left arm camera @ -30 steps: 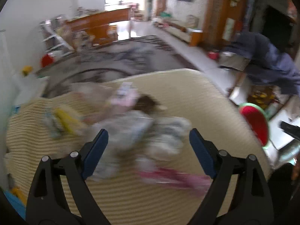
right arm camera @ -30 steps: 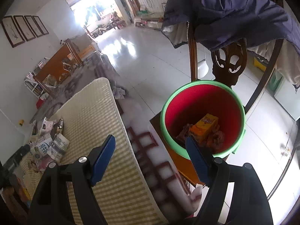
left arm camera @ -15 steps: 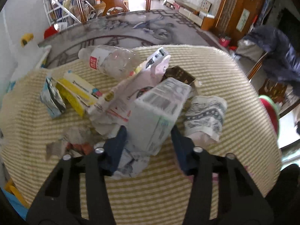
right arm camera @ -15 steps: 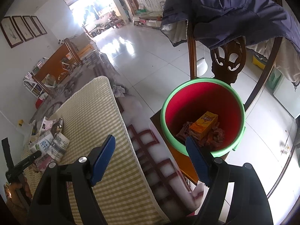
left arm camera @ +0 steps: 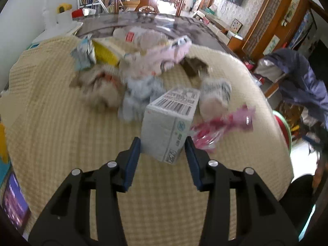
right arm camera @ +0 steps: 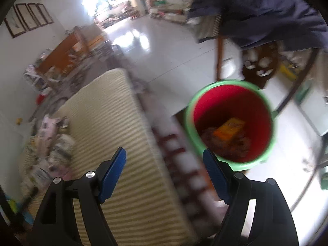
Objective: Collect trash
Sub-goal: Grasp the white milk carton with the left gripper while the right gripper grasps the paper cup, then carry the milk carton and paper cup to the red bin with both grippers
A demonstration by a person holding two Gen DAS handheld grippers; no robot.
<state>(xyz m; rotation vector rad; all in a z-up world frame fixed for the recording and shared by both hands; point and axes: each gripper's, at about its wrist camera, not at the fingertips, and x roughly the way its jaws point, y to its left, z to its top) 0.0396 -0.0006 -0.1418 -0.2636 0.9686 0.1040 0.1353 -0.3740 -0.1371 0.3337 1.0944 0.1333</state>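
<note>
Cream woven matting covers the counter [left arm camera: 51, 143]; beside the trash heap [left arm camera: 131, 67], a light, crushable carton [left arm camera: 170, 123] is pinched at its lower sides by closing left tongs [left arm camera: 163, 160]; right tongs [right arm camera: 164, 172] are held wide, empty

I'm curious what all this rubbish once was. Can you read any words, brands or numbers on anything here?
Nothing can be quoted with confidence.
Grey carton between the left gripper's closing fingers: a barcode, a round logo and small print, all too small and blurred to read.
Clear bottle: red label, unreadable.
Pink packet: print smeared by motion.
Orange box in the red bucket: blurred.
</note>
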